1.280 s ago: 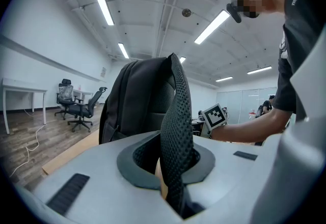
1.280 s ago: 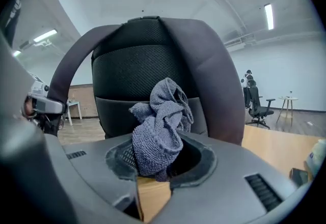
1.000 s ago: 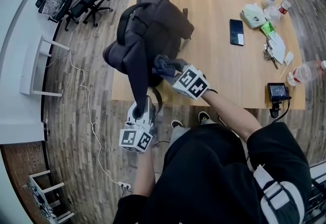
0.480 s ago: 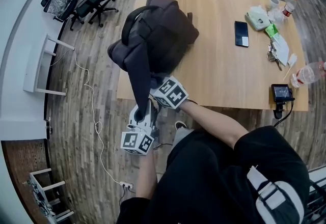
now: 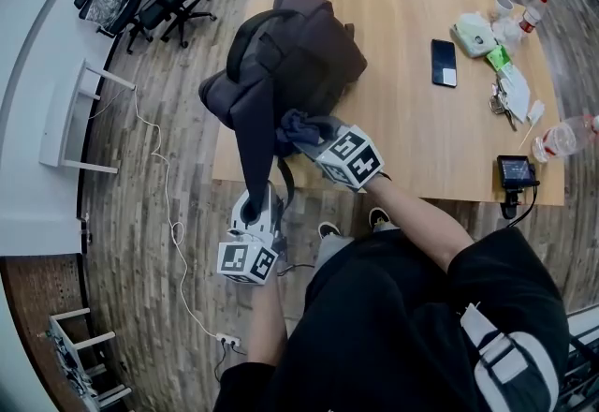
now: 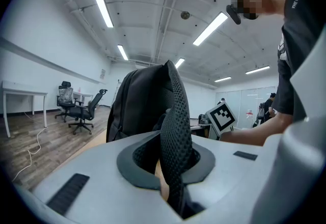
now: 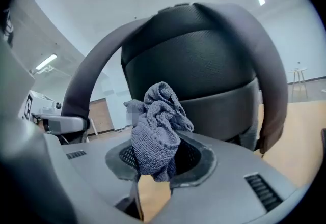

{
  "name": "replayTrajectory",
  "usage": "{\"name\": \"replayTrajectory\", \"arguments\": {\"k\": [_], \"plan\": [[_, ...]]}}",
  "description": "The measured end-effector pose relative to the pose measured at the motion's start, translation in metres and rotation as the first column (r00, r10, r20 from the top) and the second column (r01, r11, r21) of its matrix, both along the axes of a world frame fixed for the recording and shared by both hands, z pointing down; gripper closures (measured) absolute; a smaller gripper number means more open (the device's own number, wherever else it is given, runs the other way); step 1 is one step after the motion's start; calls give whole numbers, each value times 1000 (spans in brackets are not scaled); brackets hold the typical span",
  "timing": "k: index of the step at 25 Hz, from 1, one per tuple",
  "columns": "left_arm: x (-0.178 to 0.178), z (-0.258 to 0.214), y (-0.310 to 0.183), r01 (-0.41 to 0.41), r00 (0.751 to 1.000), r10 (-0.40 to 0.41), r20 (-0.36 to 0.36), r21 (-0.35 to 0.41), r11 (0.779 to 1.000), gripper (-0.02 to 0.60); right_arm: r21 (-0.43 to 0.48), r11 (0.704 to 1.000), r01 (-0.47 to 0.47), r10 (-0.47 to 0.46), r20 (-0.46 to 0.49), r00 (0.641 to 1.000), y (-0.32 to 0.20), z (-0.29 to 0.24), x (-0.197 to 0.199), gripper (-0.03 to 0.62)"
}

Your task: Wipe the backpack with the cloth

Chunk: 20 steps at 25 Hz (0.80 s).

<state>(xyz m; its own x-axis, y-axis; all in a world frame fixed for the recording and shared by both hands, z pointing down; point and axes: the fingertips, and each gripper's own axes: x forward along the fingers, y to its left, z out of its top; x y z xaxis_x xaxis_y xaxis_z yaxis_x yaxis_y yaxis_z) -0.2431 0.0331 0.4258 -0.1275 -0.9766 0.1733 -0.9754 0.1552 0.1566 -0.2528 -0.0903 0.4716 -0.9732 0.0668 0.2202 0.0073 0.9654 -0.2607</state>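
In the head view, the dark backpack [image 5: 285,54] sits on the left end of the wooden table [image 5: 402,129], with its bulk spilling past the left edge. One mesh strap [image 5: 253,153] runs from it down past the near edge to the left gripper [image 5: 254,206], which is held out over the floor. The right gripper [image 5: 304,134] holds a bunched grey-blue cloth [image 5: 298,125] against the pack's near side. Further right on the table lie a black phone [image 5: 444,62], a white cup [image 5: 497,0] and a clear plastic bottle [image 5: 562,134] on its side. The view is too small to tell what, if anything, is in either of those two, and the pack shows no open pocket from here. In the left gripper view, the jaws are nearly together, pinching the perforated strap, which rises between them to the upright backpack [image 6: 137,103]. Office chairs [image 6: 81,111] stand at the left, and the right gripper's marker cube [image 6: 222,116] shows beside the pack. In the right gripper view, the jaws are clamped on the cloth [image 7: 155,136], whose crumpled top stands above them just in front of the pack's padded back panel.
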Motion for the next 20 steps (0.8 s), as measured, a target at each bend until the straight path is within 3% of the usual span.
{"name": "replayTrajectory", "arguments": {"k": [9, 16, 20], "plan": [[-3, 3, 2, -2, 1000, 2, 2, -1, 1000, 535, 74, 979, -189, 194, -65, 979, -154, 3, 38, 468], [-2, 3, -1, 10, 1000, -10, -3, 3, 1000, 535, 214, 975, -63, 97, -154, 983, -224, 7, 9, 468], [1, 5, -3, 14, 1000, -14, -13, 7, 1000, 535, 328, 942, -79, 158, -223, 962, -260, 8, -8, 468]]}}
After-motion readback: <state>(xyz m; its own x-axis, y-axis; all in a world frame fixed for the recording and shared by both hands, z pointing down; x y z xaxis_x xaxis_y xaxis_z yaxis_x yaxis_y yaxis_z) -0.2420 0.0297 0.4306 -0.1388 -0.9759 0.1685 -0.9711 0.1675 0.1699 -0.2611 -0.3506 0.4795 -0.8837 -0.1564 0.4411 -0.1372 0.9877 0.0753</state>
